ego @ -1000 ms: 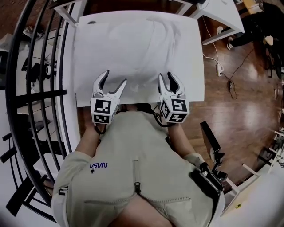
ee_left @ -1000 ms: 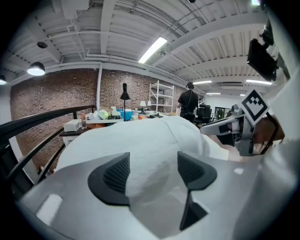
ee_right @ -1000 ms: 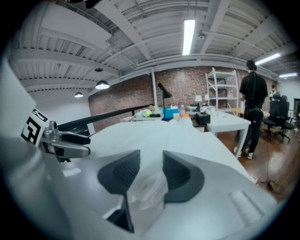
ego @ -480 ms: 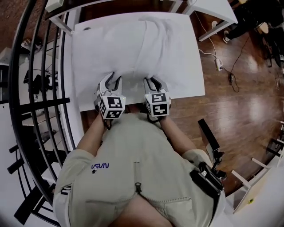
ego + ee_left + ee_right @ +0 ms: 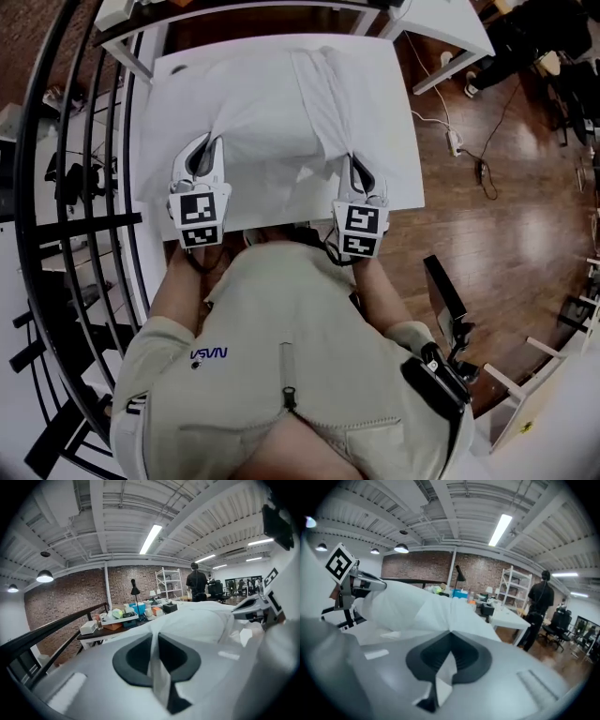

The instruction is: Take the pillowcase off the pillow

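Head view: the shirt (image 5: pixel 309 319) print at lower left reads "NASA", upside down. The left gripper (image 5: pixel 203 153) and right gripper (image 5: pixel 357 171), gaping a second ago, have just clamped onto the near edge of the pillowcase (image 5: pixel 272 122), upper centre on the table (image 5: pixel 394 84).

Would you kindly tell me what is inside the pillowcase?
Only a rounded bulge shows in the pillowcase; a pillow presumably fills it, but the white fabric covers it completely, so nothing inside can be seen.
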